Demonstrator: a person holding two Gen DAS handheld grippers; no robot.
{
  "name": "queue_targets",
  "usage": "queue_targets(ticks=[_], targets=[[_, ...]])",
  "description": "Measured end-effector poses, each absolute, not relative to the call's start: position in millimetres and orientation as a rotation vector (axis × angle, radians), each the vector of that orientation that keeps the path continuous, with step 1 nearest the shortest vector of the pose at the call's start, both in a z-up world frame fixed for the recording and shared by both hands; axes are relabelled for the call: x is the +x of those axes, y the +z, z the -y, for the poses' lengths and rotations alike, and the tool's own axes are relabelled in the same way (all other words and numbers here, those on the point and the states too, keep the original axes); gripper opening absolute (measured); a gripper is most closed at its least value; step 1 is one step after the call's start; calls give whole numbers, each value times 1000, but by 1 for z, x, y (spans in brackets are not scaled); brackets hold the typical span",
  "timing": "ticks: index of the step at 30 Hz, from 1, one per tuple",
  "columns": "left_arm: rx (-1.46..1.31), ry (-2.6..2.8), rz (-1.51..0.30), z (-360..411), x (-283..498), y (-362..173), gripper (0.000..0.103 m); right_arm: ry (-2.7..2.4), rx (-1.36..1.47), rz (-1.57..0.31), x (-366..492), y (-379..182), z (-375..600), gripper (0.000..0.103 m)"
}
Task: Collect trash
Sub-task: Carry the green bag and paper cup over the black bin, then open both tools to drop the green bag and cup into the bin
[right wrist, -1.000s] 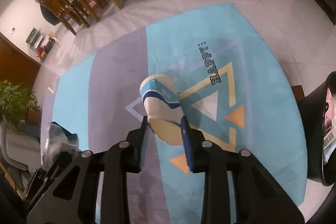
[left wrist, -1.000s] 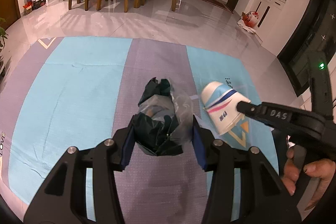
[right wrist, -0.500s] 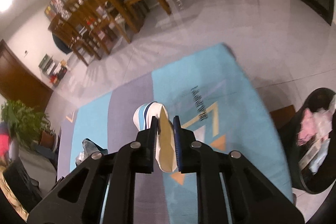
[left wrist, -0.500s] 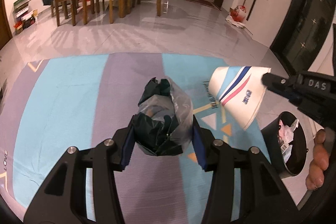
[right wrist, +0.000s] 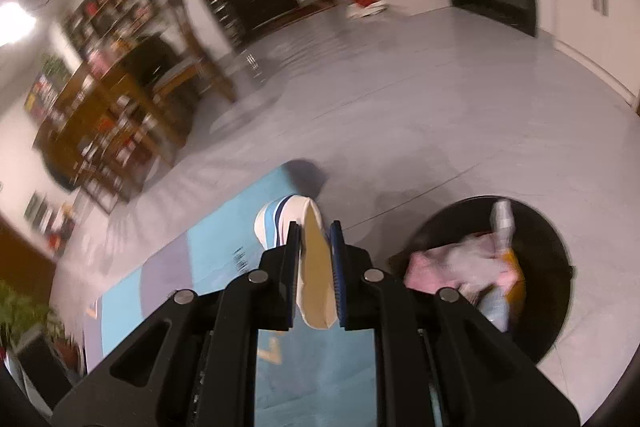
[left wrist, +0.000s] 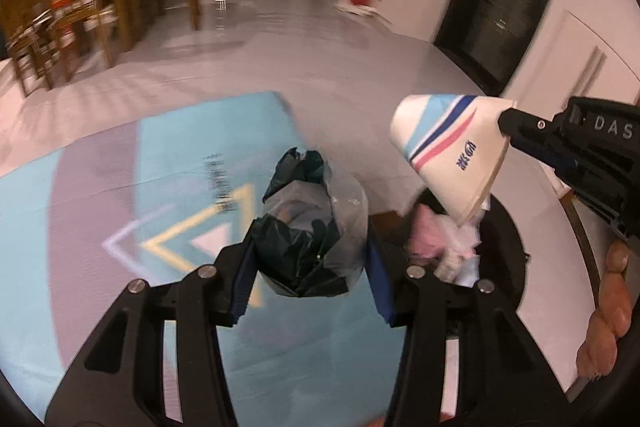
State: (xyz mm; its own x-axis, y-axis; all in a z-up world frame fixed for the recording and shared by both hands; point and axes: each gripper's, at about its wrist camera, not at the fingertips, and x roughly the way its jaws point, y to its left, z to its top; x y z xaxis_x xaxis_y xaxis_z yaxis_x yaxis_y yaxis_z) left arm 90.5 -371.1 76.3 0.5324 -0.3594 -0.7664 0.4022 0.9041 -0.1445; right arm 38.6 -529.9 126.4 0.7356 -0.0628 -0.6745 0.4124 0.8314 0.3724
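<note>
Trash in both grippers, both held above the floor. Left gripper (left wrist: 310, 255): jaws clamped on a crumpled plastic bag (left wrist: 310, 227), dark green with a clear film over it, bulging out past the blue pads. Bag sits over the edge of the blue-and-purple play mat (left wrist: 120, 187), with the black trash bin (left wrist: 508, 227) just to its right.

Right gripper (right wrist: 314, 267): jaws pressed tight on a paper cup (right wrist: 296, 223), squeezed nearly flat, cream inside showing between the pads. From the left wrist view the same paper cup (left wrist: 452, 151) shows white with blue and pink stripes and blue print, tilted, its pinched mouth end low and right above the bin's near rim. Right gripper's black body enters from the right edge, lettered "DAS"; the person's fingers (left wrist: 612, 291) show below it.

Trash bin (right wrist: 556, 255) stands on the grey tiled floor (right wrist: 440, 107) just off the mat's corner. Inside: pink and white crumpled waste and a small bottle (right wrist: 502, 217). Wooden dining chairs (left wrist: 80, 7) at the far left; background blurred.
</note>
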Motion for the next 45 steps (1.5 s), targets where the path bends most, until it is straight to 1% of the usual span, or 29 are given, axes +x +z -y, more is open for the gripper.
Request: queue_targets(ticks=[9,17,29,37,38,39,42,45], targets=[[108,-651,-964,450,91,64,50,-443,620,-690,1,114,600,16],[107,-794,-1119,496,99,31,49,-570,685,-761,-9,83,636,16],[175,-800,-1281,534,110,-17,50,-632,725,-860,3,48,648,16],[207,-793,-1314,553,118,-29,50,-657,711,-939,15,28,650,16],[209,-793,-1320,554,117,-31,50,-664,707,-953,19,24,653,11],[211,-787,-1332,554,118,-34,50,-672,704,-970,20,21,654,10],[214,-772,-1355,556,121,-43,50,-676,711,-1012,25,8,654,10],[231,-770,-1339,558,119,-47,50,-673,717,-1023,25,2,657,10]])
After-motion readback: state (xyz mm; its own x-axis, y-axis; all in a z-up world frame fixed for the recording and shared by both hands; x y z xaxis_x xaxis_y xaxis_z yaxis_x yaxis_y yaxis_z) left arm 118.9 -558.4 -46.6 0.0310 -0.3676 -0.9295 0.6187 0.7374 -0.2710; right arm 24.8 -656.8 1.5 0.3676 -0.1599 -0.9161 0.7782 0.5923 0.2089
